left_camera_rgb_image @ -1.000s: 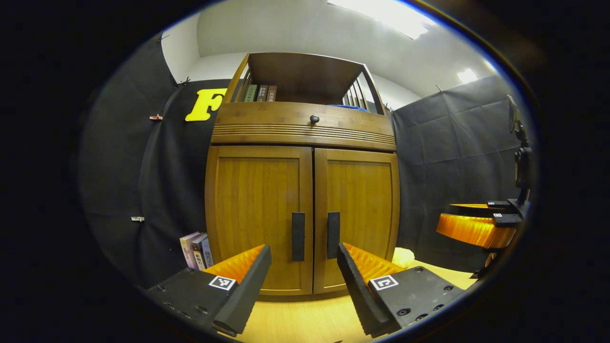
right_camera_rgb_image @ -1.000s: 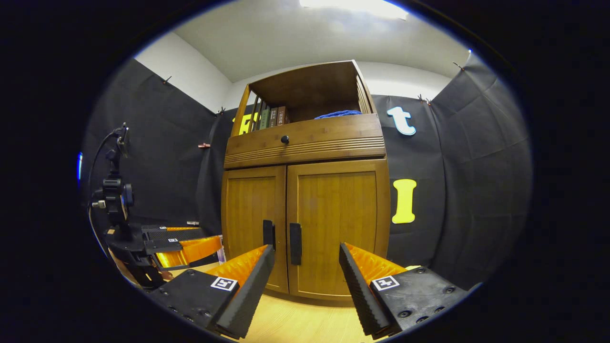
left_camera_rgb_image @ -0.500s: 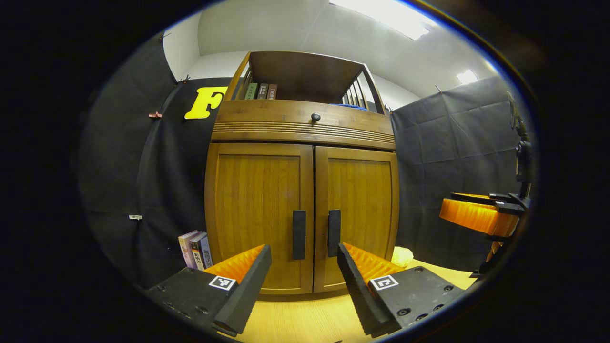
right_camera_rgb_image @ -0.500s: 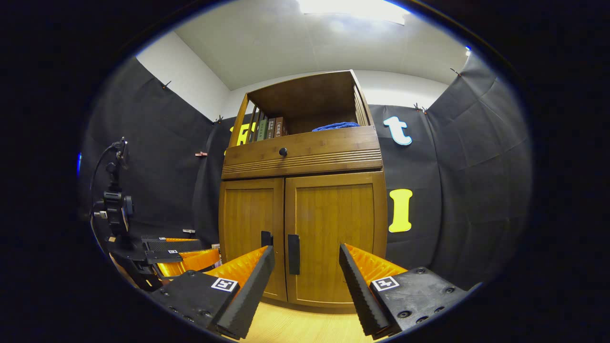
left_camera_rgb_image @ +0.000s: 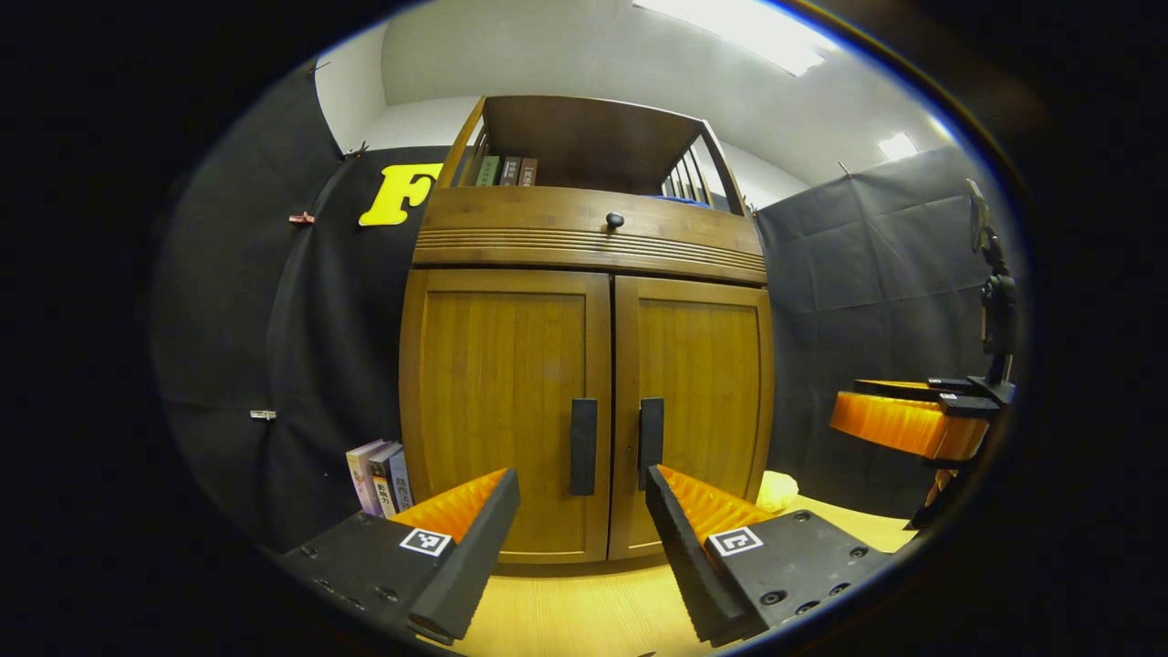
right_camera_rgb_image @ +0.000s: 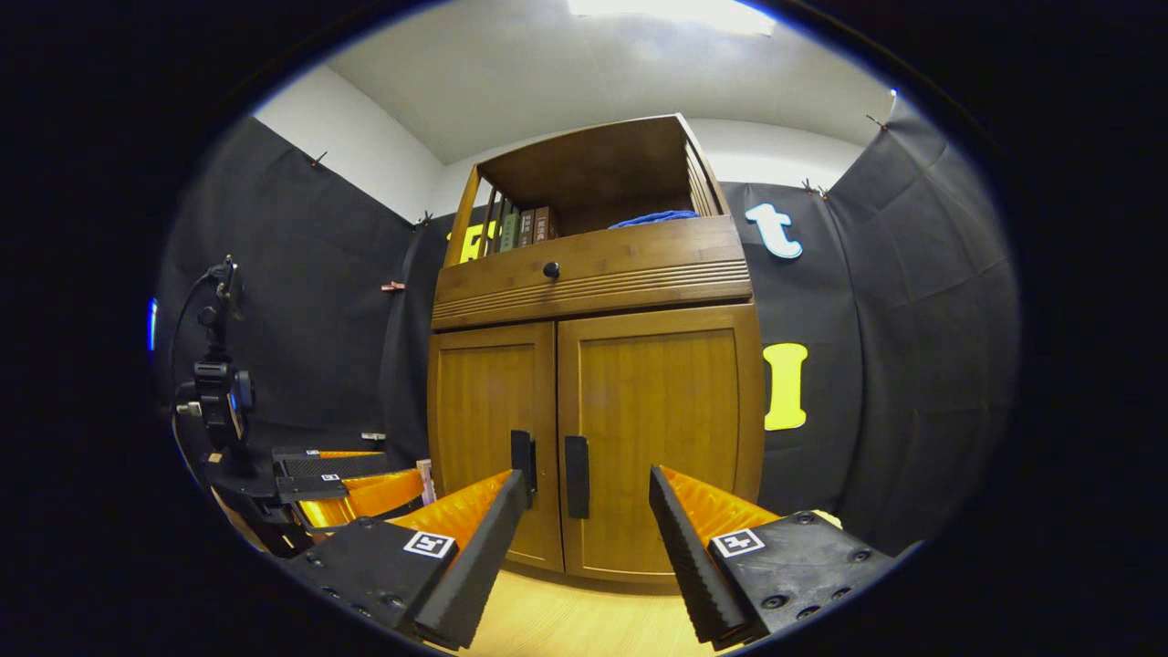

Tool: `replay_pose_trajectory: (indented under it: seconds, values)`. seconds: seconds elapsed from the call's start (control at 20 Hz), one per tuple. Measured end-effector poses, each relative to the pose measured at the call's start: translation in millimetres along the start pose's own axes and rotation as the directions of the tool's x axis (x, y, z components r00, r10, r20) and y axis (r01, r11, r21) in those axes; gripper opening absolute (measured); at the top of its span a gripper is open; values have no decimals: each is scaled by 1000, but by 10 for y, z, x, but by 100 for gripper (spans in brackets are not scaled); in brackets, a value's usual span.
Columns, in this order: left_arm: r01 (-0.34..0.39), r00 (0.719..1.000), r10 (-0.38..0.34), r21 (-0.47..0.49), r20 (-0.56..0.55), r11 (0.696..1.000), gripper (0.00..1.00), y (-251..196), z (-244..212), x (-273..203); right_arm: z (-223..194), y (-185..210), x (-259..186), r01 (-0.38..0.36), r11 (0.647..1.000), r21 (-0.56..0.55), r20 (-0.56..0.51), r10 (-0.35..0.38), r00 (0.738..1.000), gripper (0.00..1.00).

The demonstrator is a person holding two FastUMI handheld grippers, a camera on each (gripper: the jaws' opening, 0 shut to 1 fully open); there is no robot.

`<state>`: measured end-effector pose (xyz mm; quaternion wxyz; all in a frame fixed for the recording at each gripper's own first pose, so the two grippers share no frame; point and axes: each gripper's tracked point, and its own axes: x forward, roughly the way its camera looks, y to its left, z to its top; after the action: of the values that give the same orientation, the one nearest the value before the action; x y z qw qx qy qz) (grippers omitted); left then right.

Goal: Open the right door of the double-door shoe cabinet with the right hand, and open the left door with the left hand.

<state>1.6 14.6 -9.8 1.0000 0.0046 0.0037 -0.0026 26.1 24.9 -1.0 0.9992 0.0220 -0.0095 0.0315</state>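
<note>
Both the left gripper (left_camera_rgb_image: 582, 511) and right gripper (right_camera_rgb_image: 584, 511) hold jaws wide apart, empty, short of the shut cabinet (left_camera_rgb_image: 511, 365).

A shoe cabinet (left_camera_rgb_image: 511, 383) of smooth, slightly glossy grained wood is seen, with matt door handles (left_camera_rgb_image: 584, 446). Pale wood flooring (left_camera_rgb_image: 584, 611) and matt creased cloth walls (left_camera_rgb_image: 867, 283) are shown.

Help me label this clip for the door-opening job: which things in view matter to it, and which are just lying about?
Part of the job:
- right door, right handle
- left door, left handle
- left gripper, right gripper, both open

Lying about:
- books beside the cabinet
- shelf books
- blue cloth
- drawer knob
</note>
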Motion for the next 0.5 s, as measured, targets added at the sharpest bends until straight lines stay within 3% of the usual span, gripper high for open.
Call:
replay_pose_trajectory:
  seconds: [0.25,0.45,0.5]
  values:
    - [-8,1000,8,2,-16,1000,87,38,-109,70,-83,-18,209,-15,1000,16,-7,16,1000,86]
    - [18,1000,-18,13,-14,1000,84,-45,-175,151,-160,-38,401,-24,1000,14,-6,24,1000,87]
    - [31,999,-31,17,-8,999,87,-89,-175,172,-203,-23,448,-35,999,13,-9,35,999,87]
